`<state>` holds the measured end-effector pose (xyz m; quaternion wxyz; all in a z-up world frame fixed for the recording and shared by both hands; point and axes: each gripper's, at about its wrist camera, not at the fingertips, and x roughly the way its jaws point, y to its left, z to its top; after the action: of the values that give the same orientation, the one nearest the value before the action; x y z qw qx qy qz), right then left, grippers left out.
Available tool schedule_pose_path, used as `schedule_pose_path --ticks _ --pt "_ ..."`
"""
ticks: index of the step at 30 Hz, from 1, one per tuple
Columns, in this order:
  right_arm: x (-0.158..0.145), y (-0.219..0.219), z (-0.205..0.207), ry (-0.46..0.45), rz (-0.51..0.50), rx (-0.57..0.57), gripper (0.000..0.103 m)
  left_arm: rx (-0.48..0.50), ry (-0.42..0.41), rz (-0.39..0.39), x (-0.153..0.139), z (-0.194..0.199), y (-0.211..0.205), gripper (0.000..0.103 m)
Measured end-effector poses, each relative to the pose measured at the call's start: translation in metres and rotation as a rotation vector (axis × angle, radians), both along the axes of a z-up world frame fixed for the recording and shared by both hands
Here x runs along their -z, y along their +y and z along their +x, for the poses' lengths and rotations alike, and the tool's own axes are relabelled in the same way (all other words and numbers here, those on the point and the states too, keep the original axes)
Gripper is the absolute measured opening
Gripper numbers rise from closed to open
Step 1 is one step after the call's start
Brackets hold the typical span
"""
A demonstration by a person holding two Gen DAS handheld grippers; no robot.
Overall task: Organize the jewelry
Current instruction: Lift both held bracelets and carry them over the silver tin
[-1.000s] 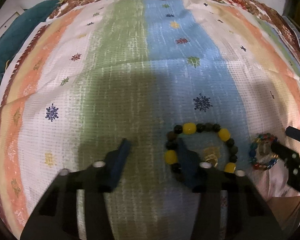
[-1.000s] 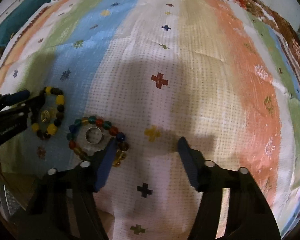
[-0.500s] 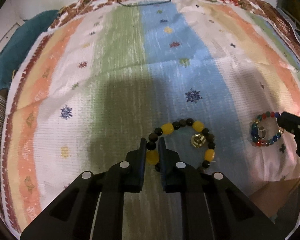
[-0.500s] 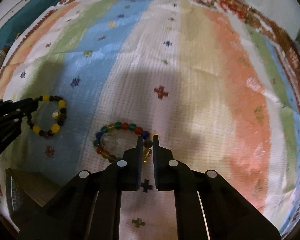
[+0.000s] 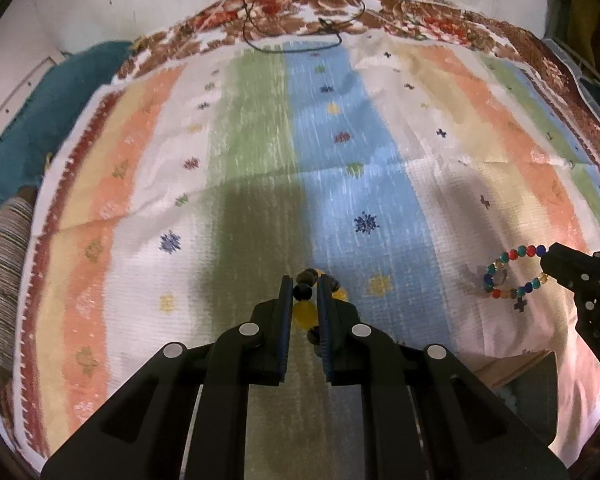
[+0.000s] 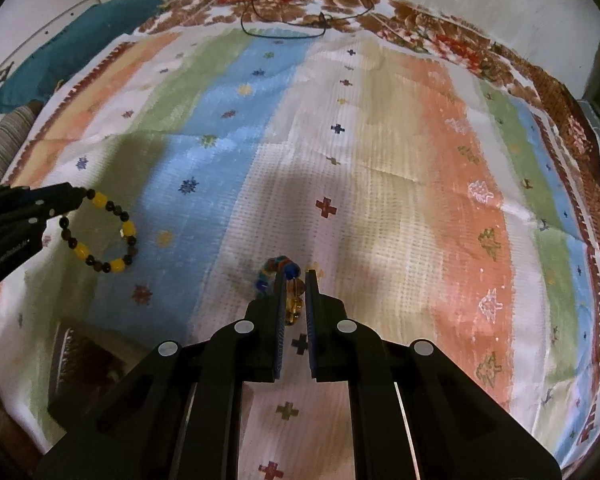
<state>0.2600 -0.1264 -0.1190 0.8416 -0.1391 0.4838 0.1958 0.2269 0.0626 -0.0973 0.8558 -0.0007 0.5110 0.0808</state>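
Observation:
My left gripper (image 5: 304,286) is shut on a yellow-and-black bead bracelet (image 5: 305,312) and holds it just above the striped cloth (image 5: 340,160). In the right wrist view that bracelet (image 6: 100,236) hangs as a loop from the left gripper (image 6: 76,196). My right gripper (image 6: 294,280) is shut on a multicolour bead bracelet (image 6: 276,266), with amber beads between its fingers. The left wrist view shows this bracelet (image 5: 512,272) dangling from the right gripper (image 5: 546,258). A small silvery ring (image 5: 500,278) shows through its loop.
A brown box (image 6: 88,364) sits at the cloth's near edge between the two grippers, also seen as a box (image 5: 520,376) at lower right. A teal cloth (image 5: 40,120) lies at the far left. A black cord (image 5: 292,40) runs along the far border.
Both grippers went from open to shut, each on its bracelet, then rose. The bracelets have come up off the cloth and now hang from the fingers.

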Motion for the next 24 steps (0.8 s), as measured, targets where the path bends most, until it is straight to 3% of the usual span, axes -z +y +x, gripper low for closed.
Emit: schedule_pose_path --ticks 24 --pt "-0.034 -0.015 -0.031 -0.013 0.09 0.0 0.01 0.012 -0.076 -0.05 -0.045 -0.034 -0.018 0.012"
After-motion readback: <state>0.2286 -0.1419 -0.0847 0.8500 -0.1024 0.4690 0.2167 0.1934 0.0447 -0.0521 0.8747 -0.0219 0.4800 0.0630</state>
